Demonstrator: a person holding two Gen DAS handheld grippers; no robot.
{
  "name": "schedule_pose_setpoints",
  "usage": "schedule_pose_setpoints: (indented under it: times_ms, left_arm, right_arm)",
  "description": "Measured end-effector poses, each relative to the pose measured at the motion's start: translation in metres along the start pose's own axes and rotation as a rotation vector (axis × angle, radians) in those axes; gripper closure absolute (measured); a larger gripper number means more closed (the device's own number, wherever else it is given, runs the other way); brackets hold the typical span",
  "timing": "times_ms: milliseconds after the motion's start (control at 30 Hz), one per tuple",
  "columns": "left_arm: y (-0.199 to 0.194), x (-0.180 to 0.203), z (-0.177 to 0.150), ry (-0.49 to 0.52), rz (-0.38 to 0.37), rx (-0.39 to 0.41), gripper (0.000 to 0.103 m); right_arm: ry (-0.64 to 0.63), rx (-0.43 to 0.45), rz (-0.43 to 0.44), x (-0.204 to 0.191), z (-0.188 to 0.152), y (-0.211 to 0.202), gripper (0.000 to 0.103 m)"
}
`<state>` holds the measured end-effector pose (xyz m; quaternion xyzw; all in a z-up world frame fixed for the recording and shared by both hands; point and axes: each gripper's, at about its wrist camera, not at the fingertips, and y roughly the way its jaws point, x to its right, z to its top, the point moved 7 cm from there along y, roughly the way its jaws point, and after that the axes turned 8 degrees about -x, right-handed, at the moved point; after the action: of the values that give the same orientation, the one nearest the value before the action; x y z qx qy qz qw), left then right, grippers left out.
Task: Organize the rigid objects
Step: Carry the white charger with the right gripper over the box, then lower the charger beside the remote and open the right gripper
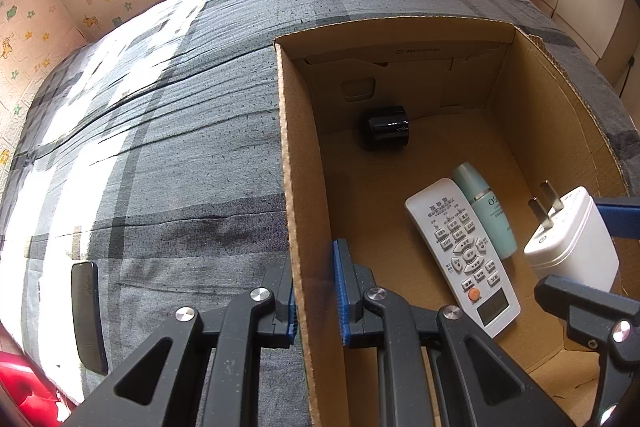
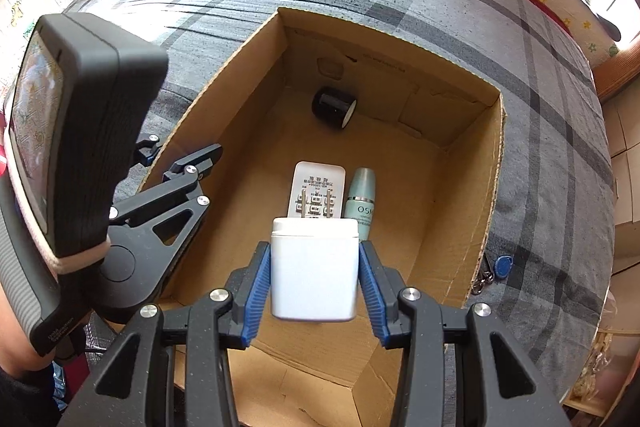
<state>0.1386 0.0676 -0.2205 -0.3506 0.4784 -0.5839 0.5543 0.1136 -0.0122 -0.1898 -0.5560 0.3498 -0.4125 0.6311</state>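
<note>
An open cardboard box (image 1: 396,27) (image 2: 496,163) stands on the bed. On its floor lie a white remote (image 1: 464,251) (image 2: 320,179), a teal bottle (image 1: 484,211) (image 2: 362,195) and a black cylinder (image 1: 386,133) (image 2: 332,107) near the far wall. My left gripper (image 1: 318,303) is shut on the box's left wall, one finger inside and one outside. My right gripper (image 2: 314,255) is shut on a white plug charger (image 2: 314,275) (image 1: 568,247), prongs pointing away, held inside the box above the remote and bottle.
The bed carries a grey plaid cover (image 1: 160,147). A flat black device (image 1: 88,315) lies on it left of the box. A blue key fob (image 2: 502,263) with keys rests by the box's right wall. Walls with cartoon stickers ring the bed.
</note>
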Motion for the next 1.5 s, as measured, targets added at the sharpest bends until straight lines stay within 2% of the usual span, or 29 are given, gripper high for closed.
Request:
schedule_pose_setpoints:
  times_ms: [767,1033,1133,1500]
  left_arm:
    - [-0.002,-0.001,0.0,-0.001,-0.002,0.0,0.087]
    - [-0.002,-0.001,0.0,0.0,-0.001,0.0,0.087]
    - [-0.002,-0.002,-0.001,-0.002,0.0,-0.001,0.087]
    - [-0.002,-0.003,-0.001,-0.005,0.0,0.0,0.087]
  right_arm:
    - [0.04,-0.135,0.006,0.009,-0.012,0.065,0.057]
    - [0.044,-0.127,0.019,0.007,-0.017,0.066,0.057]
    - [0.038,-0.11,0.028,0.009,-0.017,0.061,0.053]
    - [0.037,-0.068,0.028,0.009,-0.016,0.043,0.053]
